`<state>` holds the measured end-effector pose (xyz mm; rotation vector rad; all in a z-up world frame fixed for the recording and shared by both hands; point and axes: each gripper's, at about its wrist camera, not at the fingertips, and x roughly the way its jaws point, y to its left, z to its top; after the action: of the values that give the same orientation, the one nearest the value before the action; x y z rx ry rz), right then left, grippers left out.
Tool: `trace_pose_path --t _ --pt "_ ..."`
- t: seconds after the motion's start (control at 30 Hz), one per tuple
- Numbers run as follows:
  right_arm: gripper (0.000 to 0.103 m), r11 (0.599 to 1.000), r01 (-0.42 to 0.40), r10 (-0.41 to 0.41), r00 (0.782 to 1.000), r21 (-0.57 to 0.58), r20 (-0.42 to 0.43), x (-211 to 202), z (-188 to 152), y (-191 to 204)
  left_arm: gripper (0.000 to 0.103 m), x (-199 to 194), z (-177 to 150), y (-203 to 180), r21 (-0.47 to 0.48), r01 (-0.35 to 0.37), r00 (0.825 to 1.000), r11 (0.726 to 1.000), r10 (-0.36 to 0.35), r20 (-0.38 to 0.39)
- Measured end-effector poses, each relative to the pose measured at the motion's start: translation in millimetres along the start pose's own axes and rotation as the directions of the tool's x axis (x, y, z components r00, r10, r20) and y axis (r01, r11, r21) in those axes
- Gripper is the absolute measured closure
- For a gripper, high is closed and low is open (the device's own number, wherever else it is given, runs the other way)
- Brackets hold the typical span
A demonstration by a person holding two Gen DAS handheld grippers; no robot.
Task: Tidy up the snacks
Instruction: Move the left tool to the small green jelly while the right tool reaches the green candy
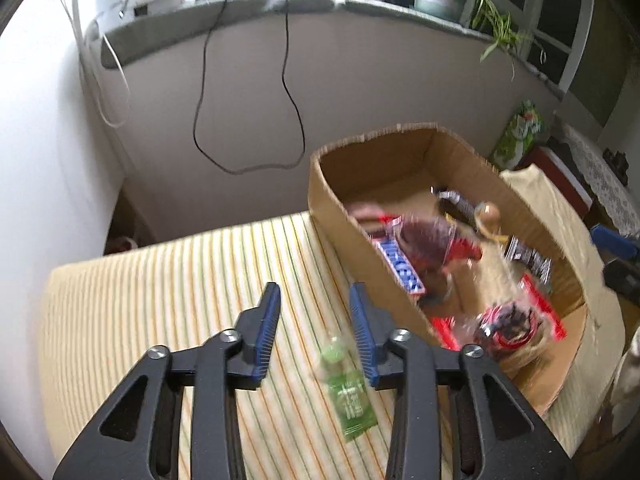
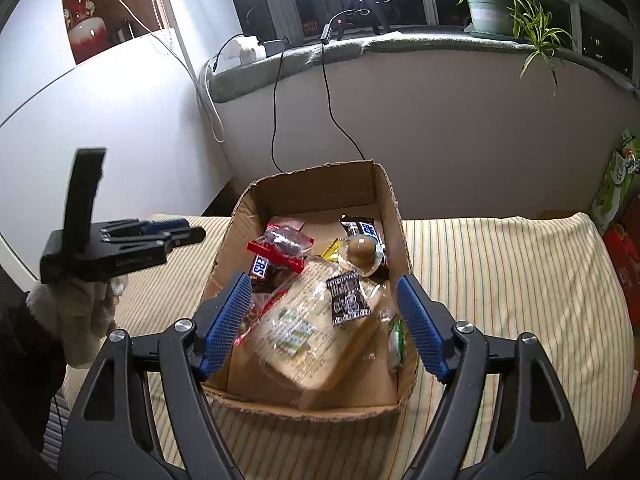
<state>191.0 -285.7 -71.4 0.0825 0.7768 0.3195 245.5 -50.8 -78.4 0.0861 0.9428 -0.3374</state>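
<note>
- Covering the work surface: a striped cloth [image 2: 500,280], cream with thin orange and green lines, spread flat under everything.
- Cardboard box [image 2: 390,216] stands open-topped on the cloth, edges torn and ragged; in the left wrist view it sits to the right of the left gripper.
- Inside the box, largest item: a clear bag of sliced bread [image 2: 320,340], lying tilted against the near wall.
- On the bread rests a small black sachet [image 2: 348,298] with white print.
- Behind it: a red-edged clear packet of dark dried fruit [image 2: 280,246], a chocolate bar wrapper [image 2: 261,267] partly buried, and a brown round-topped item [image 2: 360,250] that I cannot name with confidence.
- Right gripper [image 2: 324,320] hangs above the near end of the box, blue pads spread wide, nothing between them touching either pad.
- Left gripper [image 1: 314,320] is over the bare cloth beside the box's left wall; jaws are narrowly parted and grip nothing.
- Green sachet [image 1: 348,392] lies on the cloth under the left gripper, near its right finger; blurred, so contact cannot be judged.
</note>
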Motion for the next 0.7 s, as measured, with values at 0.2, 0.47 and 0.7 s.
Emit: trace_pose_path --t 0.2,0.47,0.7 --pt "0.025 1.000 0.020 -0.020 1.000 0.019 0.004 -8 -6 -8 0.092 23 -4 -5 -0.010 0.036 0.997 0.999 -0.036 -0.071" --pt "0.025 0.997 0.043 -0.044 0.999 0.064 0.005 -14 -7 -28 0.093 41 -17 -5 -0.011 0.059 0.989 0.998 -0.060 -0.131" --pt "0.025 0.997 0.036 -0.036 0.999 0.068 -0.007 -12 -13 -25 0.093 25 -42 -15 0.054 0.049 0.992 0.997 -0.042 -0.119"
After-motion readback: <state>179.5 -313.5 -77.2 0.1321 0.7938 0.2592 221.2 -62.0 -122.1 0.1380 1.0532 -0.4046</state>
